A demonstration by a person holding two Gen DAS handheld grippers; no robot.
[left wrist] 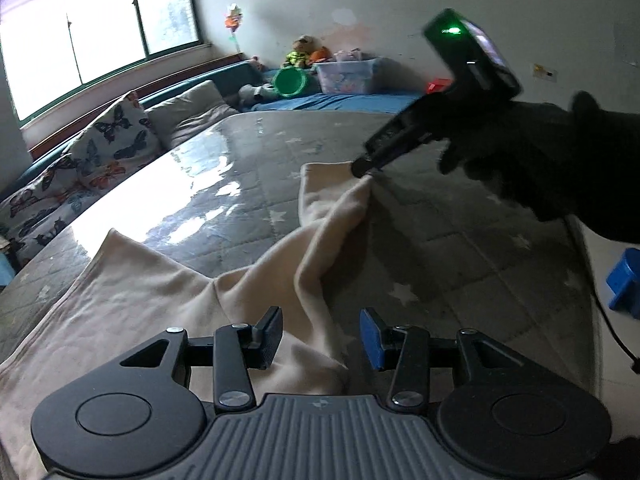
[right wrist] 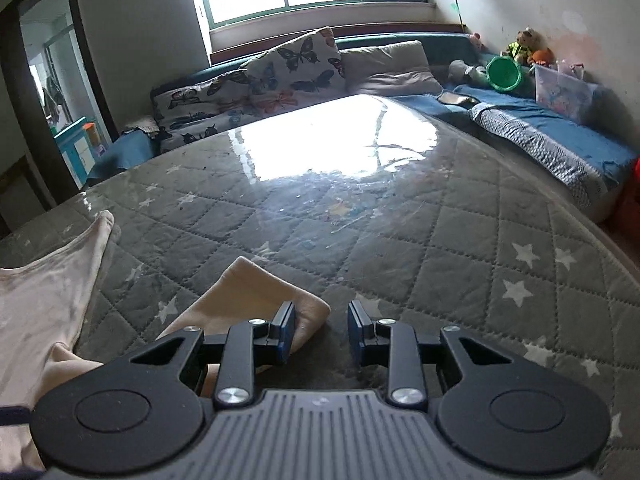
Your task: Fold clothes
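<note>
Two hand-held grippers work over a grey quilted mattress with pale stars (right wrist: pixel 400 240), its top glossy under clear plastic that throws back the window light. A cream-coloured soft cotton garment (left wrist: pixel 140 300) lies crumpled across the near part of that mattress, one pointed corner spread flat toward the left and a long ridge of cloth drawn up and away toward the right. The left hand-held gripper (left wrist: pixel 320 338) hangs low over the garment with its jaws spread; the cloth lies under the gap between the pads, and neither pad presses on it. The right hand-held gripper (right wrist: pixel 322 330), held by a hand in a black glove (left wrist: pixel 552 168), sits at the far folded corner of the garment. From its own camera the jaws stand partly apart, the left pad resting on the cloth's edge and the right pad over bare mattress, so nothing is pinched between them, though from the other side the tip appears to touch the raised cloth. Beyond the mattress a butterfly-print cushion (right wrist: pixel 288 68) leans on a dark teal sofa under the window, and a round green plastic basin (right wrist: pixel 504 74) sits with stuffed toys in the far corner.
</note>
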